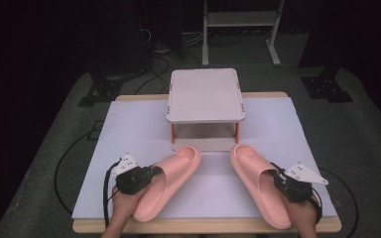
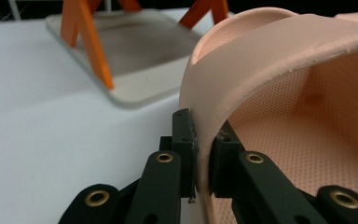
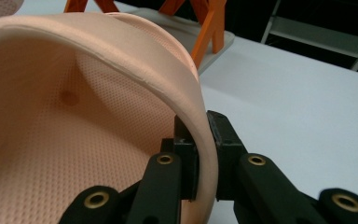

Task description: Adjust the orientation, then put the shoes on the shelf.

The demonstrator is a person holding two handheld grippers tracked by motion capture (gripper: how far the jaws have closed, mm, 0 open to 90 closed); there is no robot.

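Each gripper's fingers pinch a slipper's strap: left gripper (image 1: 151,173) on the left slipper (image 1: 171,178), right gripper (image 1: 277,179) on the right slipper (image 1: 258,183), lower frame. Next, probably lifting both to the rack (image 1: 206,94).

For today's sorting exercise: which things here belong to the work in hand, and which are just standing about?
In the job:
left pink foam slipper, strap clamped by left gripper
right pink foam slipper, strap clamped by right gripper
white two-tier rack with orange legs

Standing about:
white metal frame on the floor
black cables

Two slippers (image 1: 171,181) side by side, rack (image 1: 206,96) behind, on table (image 1: 129,124)
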